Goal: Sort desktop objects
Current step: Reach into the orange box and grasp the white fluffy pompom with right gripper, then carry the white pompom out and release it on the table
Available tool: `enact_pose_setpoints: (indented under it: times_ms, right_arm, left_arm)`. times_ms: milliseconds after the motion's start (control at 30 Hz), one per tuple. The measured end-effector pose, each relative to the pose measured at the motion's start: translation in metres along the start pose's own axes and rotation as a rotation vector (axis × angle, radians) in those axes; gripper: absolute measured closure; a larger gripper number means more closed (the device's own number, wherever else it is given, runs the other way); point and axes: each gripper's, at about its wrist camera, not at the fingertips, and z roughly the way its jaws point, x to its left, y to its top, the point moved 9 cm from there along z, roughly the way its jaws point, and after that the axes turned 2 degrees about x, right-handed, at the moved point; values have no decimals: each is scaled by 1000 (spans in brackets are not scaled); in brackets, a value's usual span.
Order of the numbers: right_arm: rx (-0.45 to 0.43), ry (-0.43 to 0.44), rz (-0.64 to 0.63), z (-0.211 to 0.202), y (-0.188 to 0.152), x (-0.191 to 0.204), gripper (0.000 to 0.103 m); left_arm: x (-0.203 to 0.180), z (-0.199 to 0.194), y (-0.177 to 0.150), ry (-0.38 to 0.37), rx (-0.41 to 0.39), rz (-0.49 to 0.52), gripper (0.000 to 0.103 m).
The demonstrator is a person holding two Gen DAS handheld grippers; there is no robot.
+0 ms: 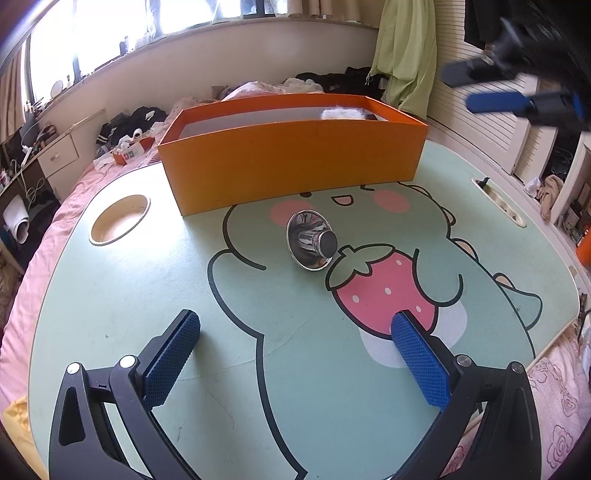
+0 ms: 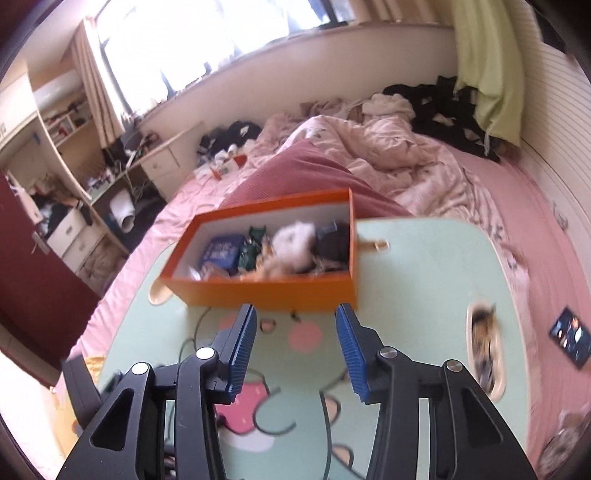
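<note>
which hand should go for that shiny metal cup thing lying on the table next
Left, probably. Its tool sits low and open, aimed at the metal cup; the right tool is raised, up beside the orange box.

Bright window [image 1: 110, 33] glare, rt view blurred

Left wrist view: sits low and close over the near part of the green lap table [image 1: 110, 295], looking forward and down along the left gripper [image 1: 295, 332]. It faces the long side of the orange box [image 1: 295, 162], seeing only its outer wall and rim; window wall lies beyond.

Right wrist view: higher and farther back, tilted down past the right gripper [image 2: 295, 317], looking into the orange box [image 2: 266, 291] from above. Picture blurred.

Shared: the box, the table's cartoon print, the round cup hole [image 1: 120, 219], the pink bed and the window. The right gripper [image 1: 458, 86] shows at the left view's top right corner.
</note>
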Motion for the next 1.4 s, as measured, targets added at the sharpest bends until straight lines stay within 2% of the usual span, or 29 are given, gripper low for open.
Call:
enact_pose_setpoints:
  times_ms: [67, 167, 367, 500, 533, 600, 633, 667, 733, 833, 967, 1067, 1167, 1233, 1300, 1400]
  right_arm:
    - [44, 21, -6, 14, 10, 7, 54]
    - [131, 74, -4, 48, 25, 18, 54]
    - [211, 8, 87, 110, 44, 6, 55]
    - [253, -84, 77, 136, 44, -4, 55]
    - [242, -125, 50, 139, 46, -4, 54]
    - [239, -147, 25, 144, 47, -3, 53]
    - [241, -147, 19, 146, 47, -2, 58]
    - [248, -140, 12, 146, 45, 0, 69]
    - [230, -133, 8, 145, 47, 0, 70]
    - [153, -74, 35, 125, 54, 2, 71]
    - [0, 35, 37, 66, 60, 17, 71]
    - [-55, 82, -11, 26, 44, 33, 70]
    - [-3, 120, -30, 16, 7, 35, 70]
    - [55, 126, 0, 26, -17, 28, 70]
    - [97, 75, -8, 45, -38, 22, 70]
    - [134, 53, 1, 68, -54, 15, 70]
  left_arm:
    - [0, 0, 0, 0, 0, 0, 0]
    - [-1, 0, 0, 1, 0, 0, 0]
    - [0, 0, 0, -1, 0, 0, 0]
    - [-1, 0, 1, -1, -1, 0, 0]
    - [-2, 0, 1, -1, -1, 1, 0]
    - [-3, 0, 2, -2, -3, 2, 0]
    - [-3, 0, 2, -3, -3, 1, 0]
    - [-4, 0, 2, -4, -3, 0, 0]
    - [-5, 1, 3, -5, -3, 1, 0]
    - [-4, 1, 2, -4, -4, 1, 0]
    - [-5, 1, 2, -5, -4, 0, 0]
    - [-5, 1, 2, -5, -4, 1, 0]
    - [-4, 1, 2, -5, -4, 0, 0]
    - [-4, 1, 2, -5, -4, 0, 0]
    - [-4, 1, 2, -5, -4, 0, 0]
    - [-4, 1, 2, -5, -4, 0, 0]
